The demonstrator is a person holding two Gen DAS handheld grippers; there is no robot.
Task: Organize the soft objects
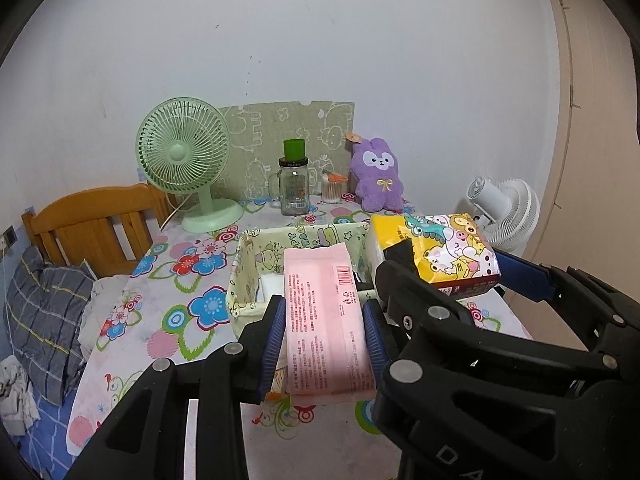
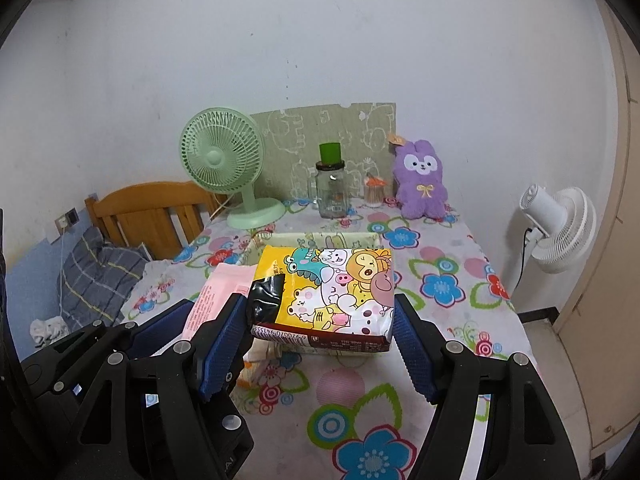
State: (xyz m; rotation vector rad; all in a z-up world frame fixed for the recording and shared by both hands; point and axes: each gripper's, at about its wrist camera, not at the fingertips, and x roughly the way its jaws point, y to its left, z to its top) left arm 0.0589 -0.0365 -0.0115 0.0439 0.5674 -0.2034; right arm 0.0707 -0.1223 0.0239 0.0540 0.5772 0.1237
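My left gripper [image 1: 325,334] is shut on a flat pink pack [image 1: 324,320] and holds it above the near edge of a cloth-lined basket [image 1: 248,268] on the table. My right gripper [image 2: 320,332] is shut on a yellow cartoon tissue pack [image 2: 328,292], held just above the table near the basket [image 2: 320,237]. In the left wrist view the tissue pack [image 1: 440,252] and right gripper [image 1: 452,280] sit to the right of the pink pack. The pink pack [image 2: 218,292] shows left of the tissue pack. A purple plush bunny [image 1: 378,178] leans at the table's back.
A green desk fan [image 1: 186,160], a glass jar with a green lid [image 1: 294,184] and a small cup [image 1: 333,189] stand at the back. A white floor fan [image 2: 556,232] stands right of the table. A wooden headboard [image 1: 92,224] and bedding lie left.
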